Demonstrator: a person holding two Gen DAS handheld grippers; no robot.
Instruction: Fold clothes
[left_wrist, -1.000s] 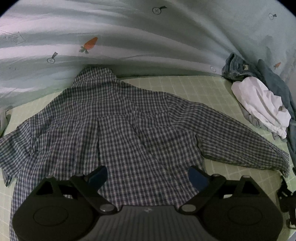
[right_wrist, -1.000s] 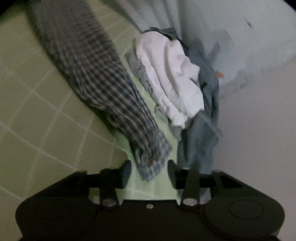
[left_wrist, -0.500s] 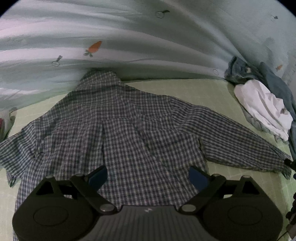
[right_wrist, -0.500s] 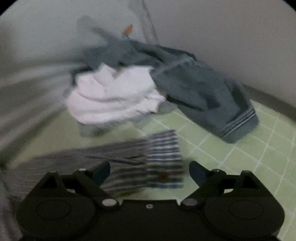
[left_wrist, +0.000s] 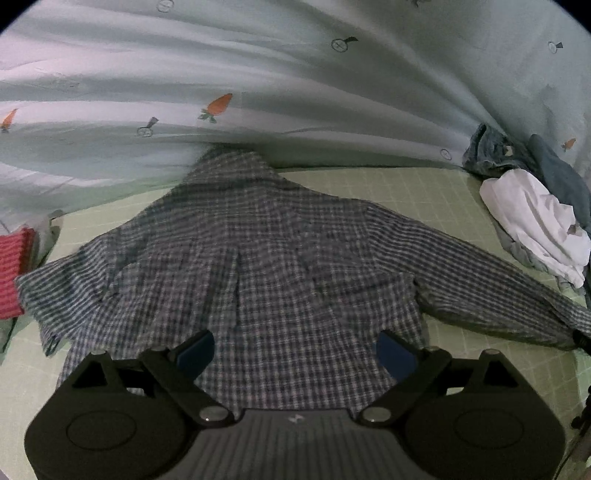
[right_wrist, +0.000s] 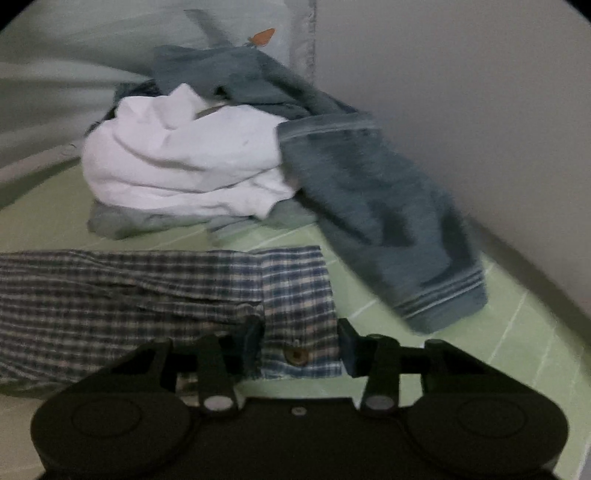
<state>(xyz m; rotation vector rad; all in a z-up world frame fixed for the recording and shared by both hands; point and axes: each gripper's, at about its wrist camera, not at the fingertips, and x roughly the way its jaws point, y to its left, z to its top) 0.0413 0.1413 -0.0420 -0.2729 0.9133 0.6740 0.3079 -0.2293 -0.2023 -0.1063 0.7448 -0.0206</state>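
Note:
A blue and white plaid shirt (left_wrist: 280, 266) lies spread flat on the green checked mat (left_wrist: 388, 184), collar away from me, both sleeves stretched out sideways. My left gripper (left_wrist: 295, 354) is open and empty, hovering over the shirt's hem. In the right wrist view, the shirt's right sleeve (right_wrist: 110, 295) ends in a buttoned cuff (right_wrist: 299, 314). My right gripper (right_wrist: 299, 347) has its fingers on either side of that cuff, half closed around it. I cannot tell whether they pinch it.
A pile of clothes lies by the wall at the right: a white garment (right_wrist: 184, 158) and a blue-grey garment (right_wrist: 369, 206), also seen in the left wrist view (left_wrist: 535, 218). A carrot-print quilt (left_wrist: 258, 92) rises behind the shirt. A red striped cloth (left_wrist: 14, 269) lies at the left.
My right gripper swung round to face the cuff from its end and narrowed its fingers around it. The left gripper drew back a little and stayed open.

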